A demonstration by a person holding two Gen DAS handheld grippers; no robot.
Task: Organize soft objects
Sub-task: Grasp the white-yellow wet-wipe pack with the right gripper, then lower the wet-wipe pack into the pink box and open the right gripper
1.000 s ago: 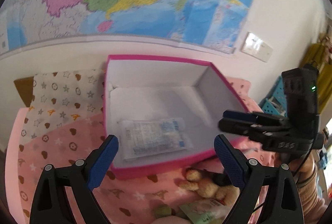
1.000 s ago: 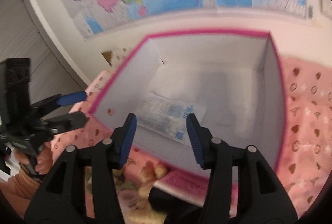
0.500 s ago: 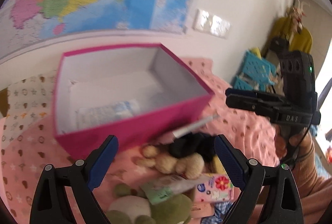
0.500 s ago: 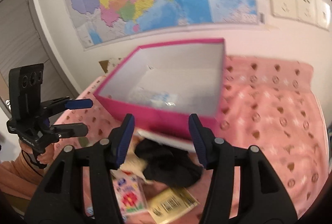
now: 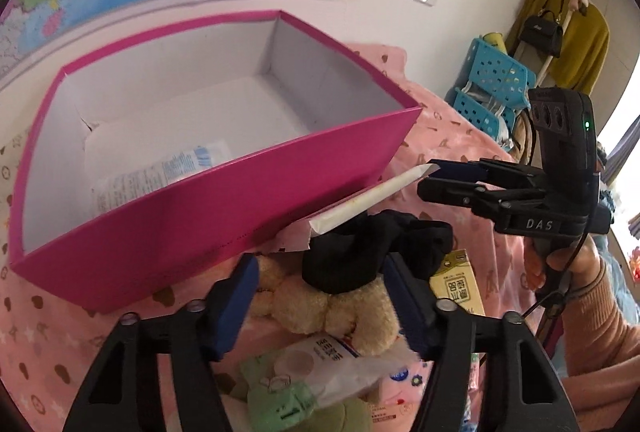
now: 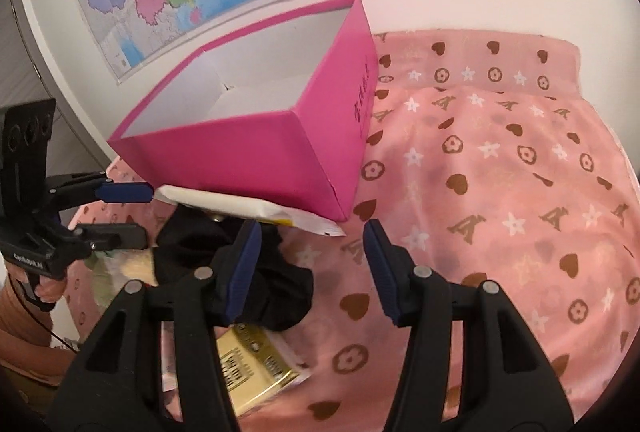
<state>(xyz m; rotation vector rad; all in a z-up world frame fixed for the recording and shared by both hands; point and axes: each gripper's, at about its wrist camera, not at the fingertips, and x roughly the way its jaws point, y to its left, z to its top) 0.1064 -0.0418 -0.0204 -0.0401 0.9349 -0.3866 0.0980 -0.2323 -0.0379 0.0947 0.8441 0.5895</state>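
Both black two-finger grippers with blue pads spread apart, gripping nothing: left gripper (image 5: pixel 320 296) angled downward; right gripper (image 6: pixel 312 264) alongside, held in a sleeved hand (image 5: pixel 560 264).

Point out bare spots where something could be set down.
Free: the pink patterned blanket right of the magenta cardboard box, and the box's white floor beyond the clear plastic packet. Crowded: in front of the box, black cloth, beige plush toy, packets.
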